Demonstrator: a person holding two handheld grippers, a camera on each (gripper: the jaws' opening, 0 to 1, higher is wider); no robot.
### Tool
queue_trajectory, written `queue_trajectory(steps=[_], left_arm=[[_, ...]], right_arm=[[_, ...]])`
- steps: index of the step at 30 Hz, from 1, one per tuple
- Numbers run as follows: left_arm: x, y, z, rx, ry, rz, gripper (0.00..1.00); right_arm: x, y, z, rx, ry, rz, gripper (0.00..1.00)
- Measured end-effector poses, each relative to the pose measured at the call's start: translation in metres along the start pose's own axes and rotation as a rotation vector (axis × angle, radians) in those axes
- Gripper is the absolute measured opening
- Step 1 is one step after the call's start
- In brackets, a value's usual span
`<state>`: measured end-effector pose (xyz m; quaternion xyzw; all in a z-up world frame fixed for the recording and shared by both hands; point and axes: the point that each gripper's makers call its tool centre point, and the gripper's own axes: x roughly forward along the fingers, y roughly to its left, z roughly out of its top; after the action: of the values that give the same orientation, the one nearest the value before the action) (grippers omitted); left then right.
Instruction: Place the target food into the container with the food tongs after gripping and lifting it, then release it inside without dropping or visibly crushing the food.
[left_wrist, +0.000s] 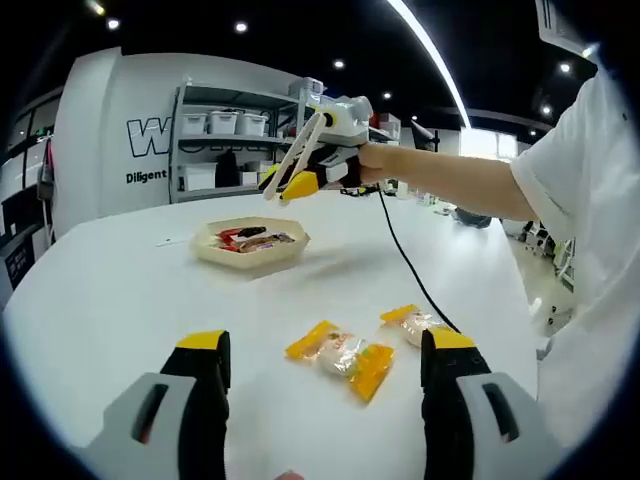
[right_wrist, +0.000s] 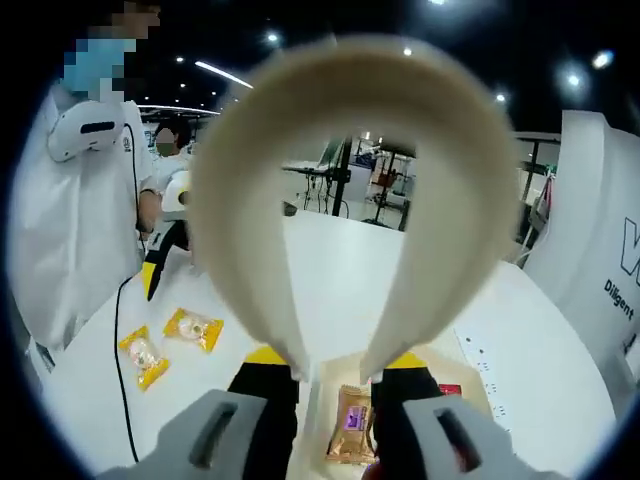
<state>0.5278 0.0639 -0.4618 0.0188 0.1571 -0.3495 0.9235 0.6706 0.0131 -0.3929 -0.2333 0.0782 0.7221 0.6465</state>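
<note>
Two yellow-ended snack packets lie on the white table, one just ahead of my open left gripper and one to its right. Farther back stands a beige container holding several packets. Above and behind it, a hand holds my right gripper, shut on cream food tongs. In the right gripper view the tongs loop wide ahead of the right gripper, and the container with a brown packet lies beneath. I cannot tell whether the tong tips hold anything.
A black cable runs across the table from the right gripper. A person in a white shirt stands at the right. Shelves with bins stand behind the table. The left gripper and both loose packets lie at the left.
</note>
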Motion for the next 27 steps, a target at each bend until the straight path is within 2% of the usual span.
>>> queue_trajectory(steps=[4, 16, 27], left_arm=[[0.001, -0.001, 0.001, 0.001, -0.005, -0.010, 0.77], [0.001, -0.002, 0.001, -0.001, -0.015, -0.035, 0.77], [0.003, 0.001, 0.001, -0.004, -0.022, -0.035, 0.77]], right_arm=[[-0.003, 0.014, 0.002, 0.001, -0.004, -0.007, 0.21], [-0.010, 0.057, -0.007, 0.044, -0.013, -0.055, 0.19], [-0.014, 0.093, -0.008, 0.079, -0.047, -0.086, 0.20]])
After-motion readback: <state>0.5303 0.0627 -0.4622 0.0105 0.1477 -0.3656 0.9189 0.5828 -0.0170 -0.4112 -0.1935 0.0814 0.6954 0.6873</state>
